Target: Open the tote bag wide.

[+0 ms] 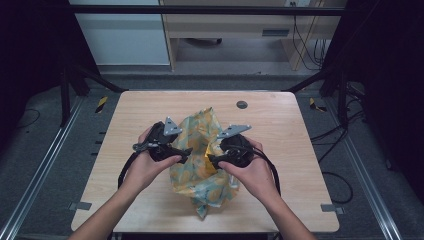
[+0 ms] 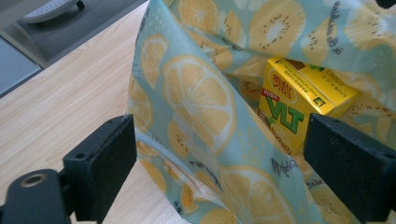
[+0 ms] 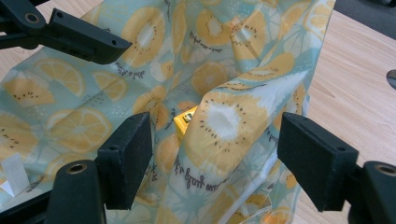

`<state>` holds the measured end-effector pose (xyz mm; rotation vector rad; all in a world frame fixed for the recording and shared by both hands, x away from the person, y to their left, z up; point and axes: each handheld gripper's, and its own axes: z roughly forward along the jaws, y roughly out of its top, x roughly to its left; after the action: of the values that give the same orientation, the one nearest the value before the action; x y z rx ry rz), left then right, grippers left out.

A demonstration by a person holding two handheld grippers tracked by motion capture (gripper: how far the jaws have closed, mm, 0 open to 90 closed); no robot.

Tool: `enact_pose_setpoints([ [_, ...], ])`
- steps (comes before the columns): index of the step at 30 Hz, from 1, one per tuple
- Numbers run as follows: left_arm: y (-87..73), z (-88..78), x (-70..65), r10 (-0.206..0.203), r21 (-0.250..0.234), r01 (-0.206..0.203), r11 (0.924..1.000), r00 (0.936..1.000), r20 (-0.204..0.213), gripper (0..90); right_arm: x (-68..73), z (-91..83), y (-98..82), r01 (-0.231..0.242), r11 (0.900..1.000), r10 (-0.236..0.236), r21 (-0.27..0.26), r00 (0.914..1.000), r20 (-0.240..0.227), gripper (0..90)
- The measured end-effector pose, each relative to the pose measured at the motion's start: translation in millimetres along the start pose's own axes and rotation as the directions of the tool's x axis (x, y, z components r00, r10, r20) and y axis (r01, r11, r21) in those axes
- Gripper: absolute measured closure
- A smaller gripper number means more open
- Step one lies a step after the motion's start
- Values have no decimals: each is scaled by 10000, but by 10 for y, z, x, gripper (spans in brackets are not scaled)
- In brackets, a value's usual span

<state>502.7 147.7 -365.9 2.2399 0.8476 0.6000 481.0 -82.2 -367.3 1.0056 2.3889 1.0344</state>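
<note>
A pale blue cloth bag printed with lemon and kiwi slices lies crumpled in the middle of the table. Inside its mouth stands a yellow drink carton, tilted in the left gripper view and showing as a small yellow corner in the right gripper view. My left gripper is open, its jaws straddling one fabric wall of the bag. My right gripper is open too, with a raised fold of the bag between its jaws. The left gripper's jaw reaches in at the upper left of the right gripper view.
A round dark grommet sits in the tabletop near the far edge. Bare wood lies on both sides of the bag. Black frame bars and cables surround the table.
</note>
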Motion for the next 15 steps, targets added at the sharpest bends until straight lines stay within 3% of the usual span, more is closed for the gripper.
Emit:
enact_pose_setpoints([
  [8,-57,47,-18,-115,131,112,9999,9998,182,90,8,19,-21,-65,9999,66,95,9999,-102,275],
  [15,-74,69,-63,-7,219,-6,9998,9980,626,274,8,34,-34,58,9999,-56,157,9998,-173,357],
])
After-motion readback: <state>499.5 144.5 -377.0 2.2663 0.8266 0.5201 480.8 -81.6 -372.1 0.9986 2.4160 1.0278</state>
